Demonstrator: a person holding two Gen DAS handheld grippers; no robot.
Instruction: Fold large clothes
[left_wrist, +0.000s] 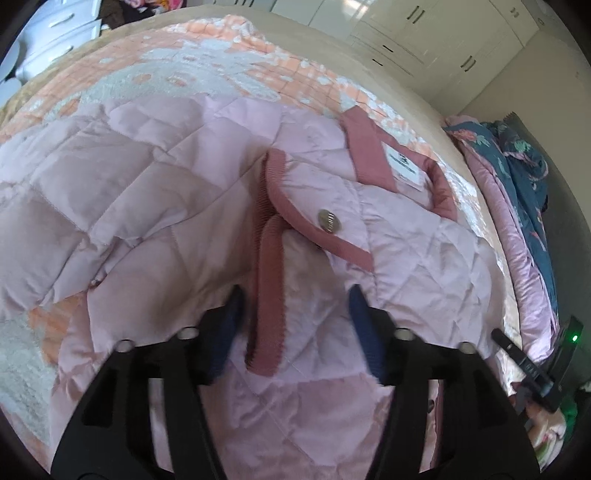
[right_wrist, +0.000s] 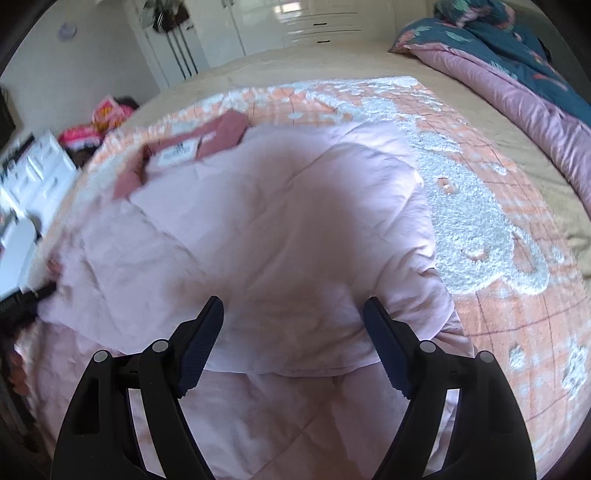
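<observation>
I have the pink quilted jacket (left_wrist: 155, 192) lying across the peach-and-white blanket (left_wrist: 207, 66) on the bed, filling the middle of both views, its dark-pink collar (left_wrist: 364, 155) and label toward the upper right of the left wrist frame. My left gripper (left_wrist: 295, 295) hangs over the ribbed cuff (left_wrist: 269, 295) of a sleeve that lies folded across the front, low in the centre of the frame; its fingers (left_wrist: 231, 314) stand partly open on either side of the cuff, and I see no pinch on it. My right gripper (right_wrist: 293, 314) stands wide over the jacket's body with nothing between its fingers (right_wrist: 386, 343).

I judge the sleeves are being turned in and the body fold is next. That calls for both grippers to take an edge of the bulky fabric and carry it over evenly.
</observation>
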